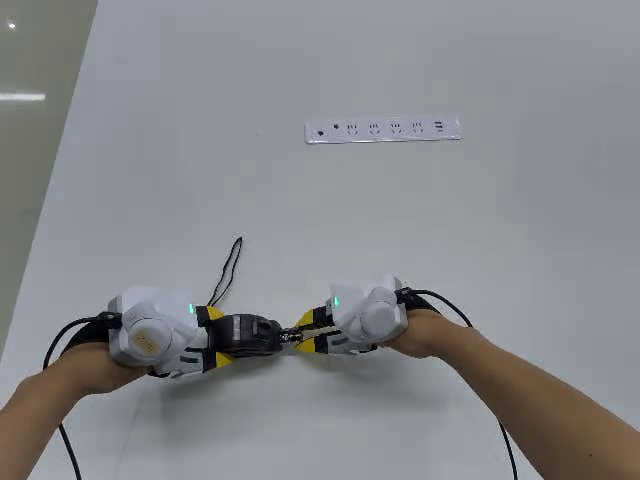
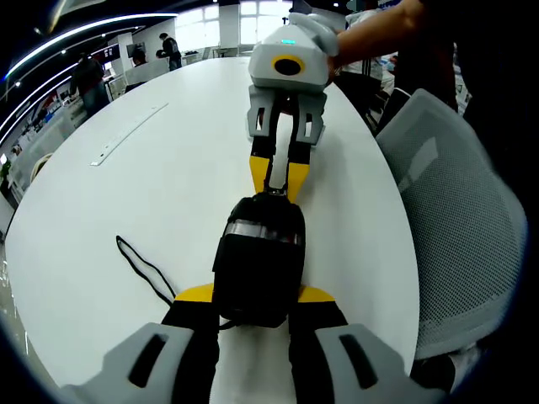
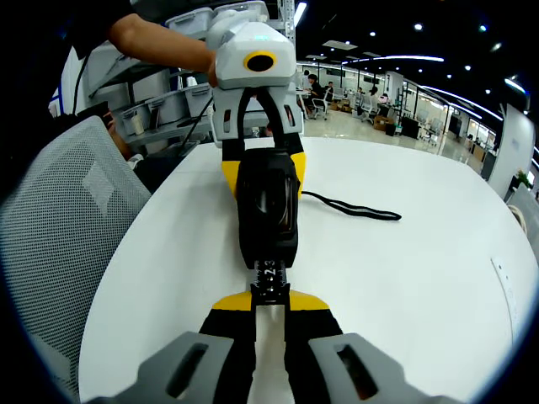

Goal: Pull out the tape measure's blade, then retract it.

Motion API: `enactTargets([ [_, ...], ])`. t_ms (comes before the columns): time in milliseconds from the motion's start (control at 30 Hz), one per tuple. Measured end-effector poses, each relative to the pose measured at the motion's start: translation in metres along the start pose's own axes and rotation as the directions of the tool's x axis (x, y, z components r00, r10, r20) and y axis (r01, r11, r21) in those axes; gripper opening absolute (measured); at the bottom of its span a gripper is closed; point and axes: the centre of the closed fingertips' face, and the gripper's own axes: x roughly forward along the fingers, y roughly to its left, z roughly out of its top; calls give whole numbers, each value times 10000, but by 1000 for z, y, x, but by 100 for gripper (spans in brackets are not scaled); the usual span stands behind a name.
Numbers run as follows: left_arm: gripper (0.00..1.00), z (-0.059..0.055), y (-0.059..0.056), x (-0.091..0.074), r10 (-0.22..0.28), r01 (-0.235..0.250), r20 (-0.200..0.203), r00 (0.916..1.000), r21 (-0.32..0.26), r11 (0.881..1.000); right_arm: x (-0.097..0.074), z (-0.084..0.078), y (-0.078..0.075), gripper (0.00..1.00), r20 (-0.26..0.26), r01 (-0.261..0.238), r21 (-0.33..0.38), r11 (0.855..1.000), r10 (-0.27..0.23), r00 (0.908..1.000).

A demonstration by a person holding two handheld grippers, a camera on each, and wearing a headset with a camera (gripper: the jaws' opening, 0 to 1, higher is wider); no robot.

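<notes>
Right gripper view: nearest, the right gripper (image 3: 271,296) is clenched on the tip of the blade (image 3: 269,278), of which only a short numbered stretch is out of the tape measure (image 3: 268,206). Behind the tape measure, the left gripper (image 3: 263,168) clamps both its sides, probably to anchor it against the pull. A slack strap (image 3: 354,206) trails beside the tape measure on the table (image 3: 421,295), and a power strip (image 1: 383,129) lies well beyond.

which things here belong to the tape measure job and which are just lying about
In the job:
tape measure, held in the left gripper
blade, its tip pinched by the right gripper

Just lying about:
power strip, far side of the table
strap of the tape measure, trailing loose
mesh chair beside the table
</notes>
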Motion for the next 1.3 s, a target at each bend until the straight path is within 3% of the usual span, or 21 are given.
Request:
enactTargets([
  [1300,27,2,0,1,-33,32,-86,10000,-96,9999,-15,-12,-2,10,-93,-45,124,9999,46,9999],
])
